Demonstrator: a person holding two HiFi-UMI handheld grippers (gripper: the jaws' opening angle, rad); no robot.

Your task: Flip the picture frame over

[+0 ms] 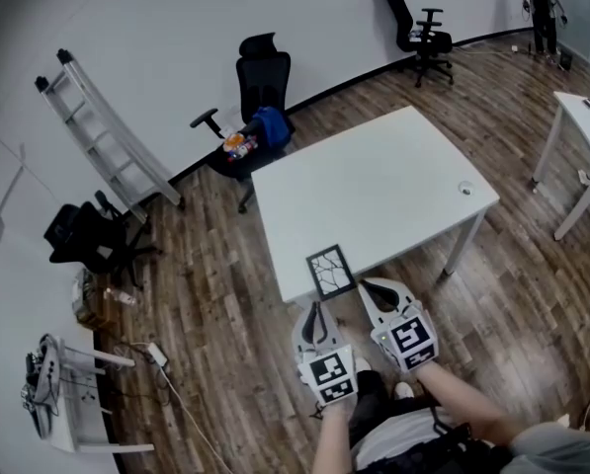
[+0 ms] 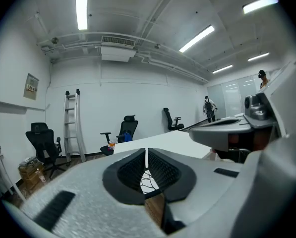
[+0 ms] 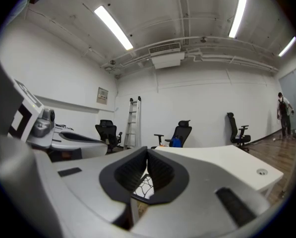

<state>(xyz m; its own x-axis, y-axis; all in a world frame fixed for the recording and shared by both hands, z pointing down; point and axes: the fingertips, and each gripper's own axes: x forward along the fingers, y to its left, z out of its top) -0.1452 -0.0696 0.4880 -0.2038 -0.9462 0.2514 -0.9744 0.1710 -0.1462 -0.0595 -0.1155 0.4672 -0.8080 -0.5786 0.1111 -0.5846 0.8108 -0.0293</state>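
Picture frame point(image 1: 330, 271) holding a black-lined print, flat at white table point(image 1: 393, 186) near edge, left gripper point(image 1: 315, 314) and right gripper point(image 1: 366, 287) close by, jaws together, empty

A sparse office: black swivel office chairs point(image 1: 263, 77) along the far white wall, white rectangular tabletops point(image 1: 374, 186) on dark wood-plank flooring point(image 1: 225, 294), long ceiling strip lights point(image 2: 82, 4), and a leaning aluminium ladder point(image 1: 107, 136) at far left.
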